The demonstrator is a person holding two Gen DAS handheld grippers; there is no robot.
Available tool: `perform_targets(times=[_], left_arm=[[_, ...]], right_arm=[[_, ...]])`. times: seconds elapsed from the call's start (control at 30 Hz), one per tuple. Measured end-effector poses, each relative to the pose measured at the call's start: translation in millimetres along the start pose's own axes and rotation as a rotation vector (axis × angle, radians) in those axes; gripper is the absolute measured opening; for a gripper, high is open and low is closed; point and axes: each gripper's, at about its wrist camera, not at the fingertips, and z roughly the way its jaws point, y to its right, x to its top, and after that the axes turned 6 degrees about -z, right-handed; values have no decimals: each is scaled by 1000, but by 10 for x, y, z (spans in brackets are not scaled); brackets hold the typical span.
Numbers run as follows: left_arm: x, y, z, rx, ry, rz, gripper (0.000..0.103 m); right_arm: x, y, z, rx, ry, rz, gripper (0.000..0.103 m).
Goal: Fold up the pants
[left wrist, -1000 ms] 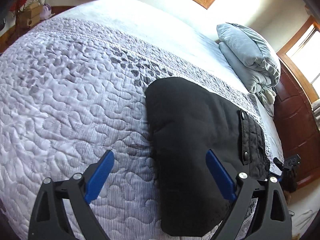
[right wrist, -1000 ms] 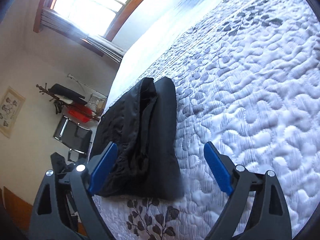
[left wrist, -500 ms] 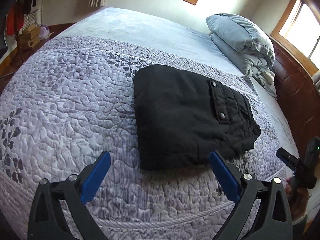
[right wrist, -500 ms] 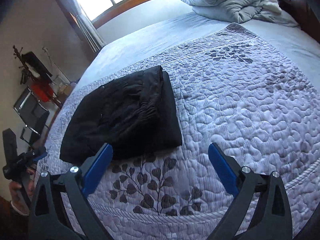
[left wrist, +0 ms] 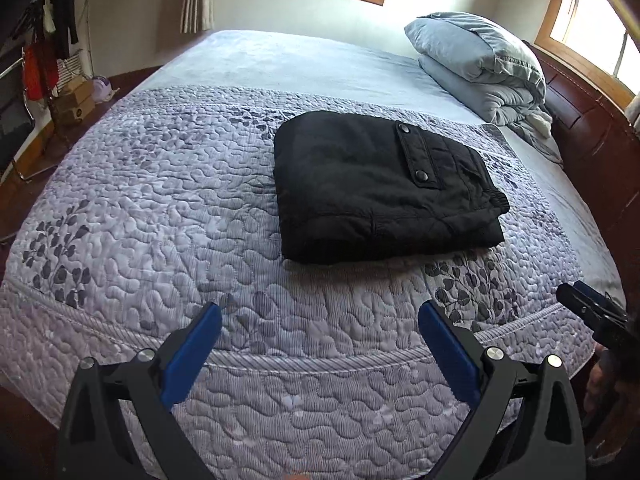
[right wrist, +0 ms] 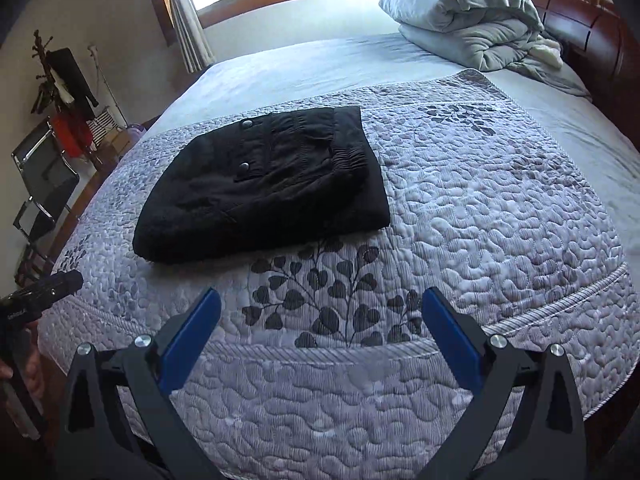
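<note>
On the quilted bed [left wrist: 168,184], the black pants [left wrist: 372,188] are seen folded into a compact stack, well apart from both grippers. The left gripper [left wrist: 320,344] and right gripper [right wrist: 322,334] are held wide and empty. The bulky top layers could spring loose if nudged.

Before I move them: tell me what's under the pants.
The pants lie folded on the quilt. Only quilt shows around them; whatever lies beneath is covered.
</note>
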Motion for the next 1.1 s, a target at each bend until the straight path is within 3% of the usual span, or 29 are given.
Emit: perform_targets(times=[0.27, 0.7, 1.1], left_arm=[[-153, 104, -338, -4, 18, -13, 99], [-182, 369, -697, -3, 62, 24, 99], [-223, 414, -930, 6, 97, 35, 99]], right_arm=[[-100, -211, -327, -57, -2, -41, 100], [-29, -471, -792, -49, 51, -94, 100], [-73, -596, -938, -35, 69, -118, 100]])
